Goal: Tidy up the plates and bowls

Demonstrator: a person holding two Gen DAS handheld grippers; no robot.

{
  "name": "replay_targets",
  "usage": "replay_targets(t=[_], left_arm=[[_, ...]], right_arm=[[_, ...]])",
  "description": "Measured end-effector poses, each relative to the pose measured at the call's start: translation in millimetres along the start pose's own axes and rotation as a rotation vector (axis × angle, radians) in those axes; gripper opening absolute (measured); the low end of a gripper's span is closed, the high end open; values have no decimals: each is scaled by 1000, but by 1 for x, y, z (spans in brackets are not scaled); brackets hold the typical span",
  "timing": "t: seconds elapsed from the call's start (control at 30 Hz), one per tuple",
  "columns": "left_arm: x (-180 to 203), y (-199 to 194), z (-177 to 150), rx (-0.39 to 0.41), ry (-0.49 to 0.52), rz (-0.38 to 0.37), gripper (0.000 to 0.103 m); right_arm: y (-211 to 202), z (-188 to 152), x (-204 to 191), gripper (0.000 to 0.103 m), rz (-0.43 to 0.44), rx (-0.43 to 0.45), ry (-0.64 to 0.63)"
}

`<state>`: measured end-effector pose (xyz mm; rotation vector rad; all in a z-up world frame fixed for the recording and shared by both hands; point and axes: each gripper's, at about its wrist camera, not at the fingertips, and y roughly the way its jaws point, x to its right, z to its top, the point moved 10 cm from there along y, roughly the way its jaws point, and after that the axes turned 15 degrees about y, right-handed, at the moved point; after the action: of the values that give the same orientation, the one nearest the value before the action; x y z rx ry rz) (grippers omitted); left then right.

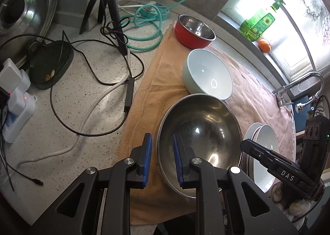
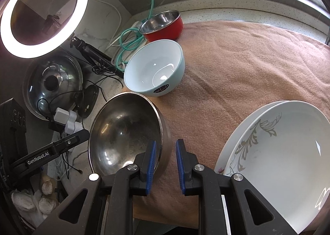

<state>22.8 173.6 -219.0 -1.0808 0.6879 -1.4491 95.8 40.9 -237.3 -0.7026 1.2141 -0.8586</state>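
Three bowls stand in a row on the brown towel: a large bare steel bowl, a pale blue ceramic bowl at its 12 o'clock, and a red steel-lined bowl beyond. Two stacked white plates with a gold leaf pattern lie at the steel bowl's 3 o'clock. The speckled stone bench carries cables beside a sunlit window. The left gripper, marked "GenRobot.AI", straddles the steel bowl's rim with jaws released. The right gripper, marked "DAS", straddles the opposite rim, also released.
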Motion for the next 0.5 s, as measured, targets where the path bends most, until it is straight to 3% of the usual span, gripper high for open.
replay_targets(t=[0.37,0.5], left_arm=[[0,12,-3,-25,-6,-31,17],[-1,11,-3,-26,-2,-31,14]], right_arm=[[7,0,0,18,-5,-17,-2],[9,-2,-3,13,-2,-26,-18]])
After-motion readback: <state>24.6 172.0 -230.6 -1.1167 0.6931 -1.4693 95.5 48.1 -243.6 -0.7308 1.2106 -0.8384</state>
